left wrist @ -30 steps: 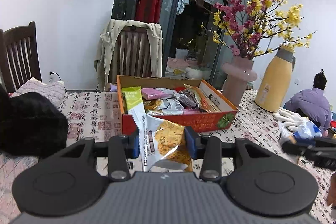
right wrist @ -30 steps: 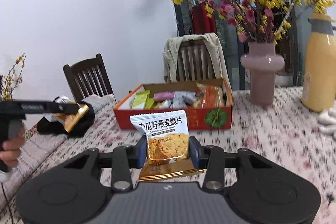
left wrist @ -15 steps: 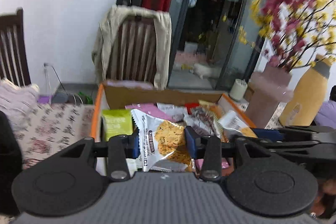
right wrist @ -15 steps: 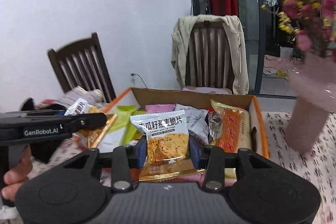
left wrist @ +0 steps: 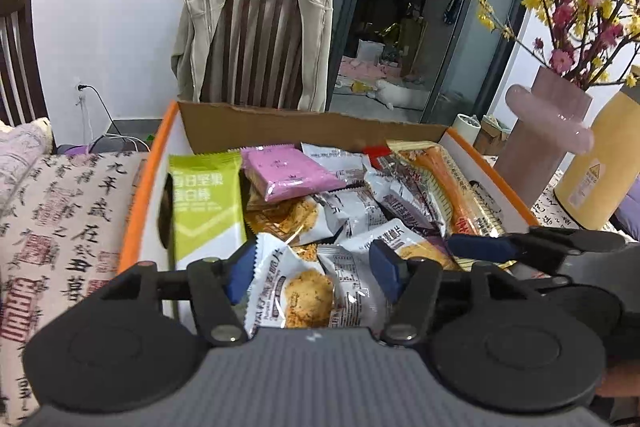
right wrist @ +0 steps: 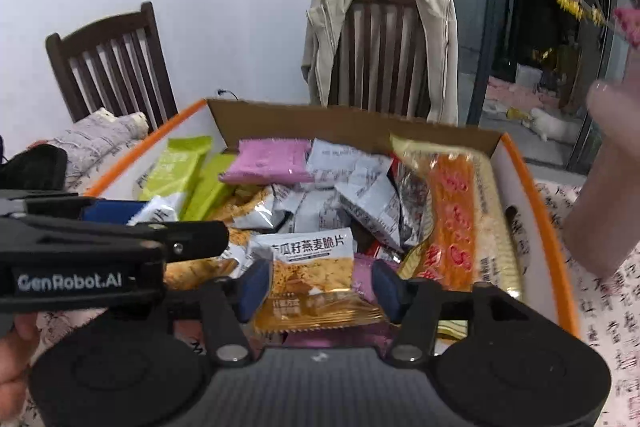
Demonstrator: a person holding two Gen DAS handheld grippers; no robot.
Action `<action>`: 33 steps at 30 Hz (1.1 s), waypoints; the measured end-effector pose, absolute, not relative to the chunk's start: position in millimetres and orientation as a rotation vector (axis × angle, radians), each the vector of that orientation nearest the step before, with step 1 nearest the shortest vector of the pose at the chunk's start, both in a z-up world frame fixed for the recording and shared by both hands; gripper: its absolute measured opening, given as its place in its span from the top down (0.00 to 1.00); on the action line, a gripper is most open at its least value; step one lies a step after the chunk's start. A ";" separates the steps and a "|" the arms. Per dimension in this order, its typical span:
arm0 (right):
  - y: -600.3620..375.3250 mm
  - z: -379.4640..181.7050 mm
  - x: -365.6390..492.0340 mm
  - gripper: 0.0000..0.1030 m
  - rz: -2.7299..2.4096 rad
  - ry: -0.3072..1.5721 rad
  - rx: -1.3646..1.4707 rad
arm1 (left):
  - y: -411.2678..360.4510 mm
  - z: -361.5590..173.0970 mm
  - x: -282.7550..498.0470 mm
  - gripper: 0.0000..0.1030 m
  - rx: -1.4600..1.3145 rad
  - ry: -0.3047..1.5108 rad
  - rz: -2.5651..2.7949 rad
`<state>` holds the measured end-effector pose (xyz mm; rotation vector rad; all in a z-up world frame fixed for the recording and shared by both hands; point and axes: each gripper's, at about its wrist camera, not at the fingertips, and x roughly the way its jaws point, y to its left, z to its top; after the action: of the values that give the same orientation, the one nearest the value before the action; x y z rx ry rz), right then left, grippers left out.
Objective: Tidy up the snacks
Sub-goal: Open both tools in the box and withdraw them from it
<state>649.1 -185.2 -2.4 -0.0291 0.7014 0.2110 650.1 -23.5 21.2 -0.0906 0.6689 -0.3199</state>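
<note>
An orange-rimmed cardboard box [left wrist: 144, 179] [right wrist: 548, 227] holds several snack packets: green bars [left wrist: 206, 203], a pink pack [left wrist: 288, 177], an orange pack [right wrist: 454, 211]. My left gripper [left wrist: 312, 267] is open over the box's near left part; a white oat-crisp packet [left wrist: 292, 291] lies loose between its fingers. My right gripper [right wrist: 320, 285] is open over the box's near middle, with a white and gold oat-crisp packet [right wrist: 316, 275] loose between its fingers. Each gripper shows in the other's view: the right one [left wrist: 532, 247], the left one [right wrist: 112, 227].
A chair with a beige jacket [left wrist: 256, 39] stands behind the box. A pink vase with flowers [left wrist: 540, 131] and a yellow flask [left wrist: 596, 163] stand to the right. The tablecloth [left wrist: 68, 211] has printed characters. A dark chair [right wrist: 112, 67] stands at the left.
Both grippers moved forward from in front of the box to over it. Both sets of fingers have spread, and the two oat-crisp packets now lie loose between them.
</note>
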 end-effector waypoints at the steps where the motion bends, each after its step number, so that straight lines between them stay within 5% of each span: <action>1: -186.9 3.7 644.0 0.36 0.211 0.688 -0.022 | -21.6 27.9 645.5 0.39 -0.089 0.658 -0.316; 6: -197.3 41.4 620.5 0.35 0.193 0.638 -0.008 | -13.4 68.7 615.9 0.34 -0.041 0.596 -0.266; 14: -219.6 105.1 531.6 0.24 0.139 0.533 0.003 | 12.1 127.8 516.3 0.08 -0.031 0.476 -0.214; 20: -225.1 133.4 440.1 0.15 0.147 0.439 -0.004 | 29.5 144.5 410.7 0.00 -0.059 0.427 -0.184; 33: -243.0 114.8 228.1 0.03 0.233 0.287 -0.009 | 39.2 99.2 191.0 0.00 -0.060 0.296 -0.121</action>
<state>228.1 -243.0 114.8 -0.0092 0.2870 0.2327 191.0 39.2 99.2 -0.0599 0.2962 -0.1206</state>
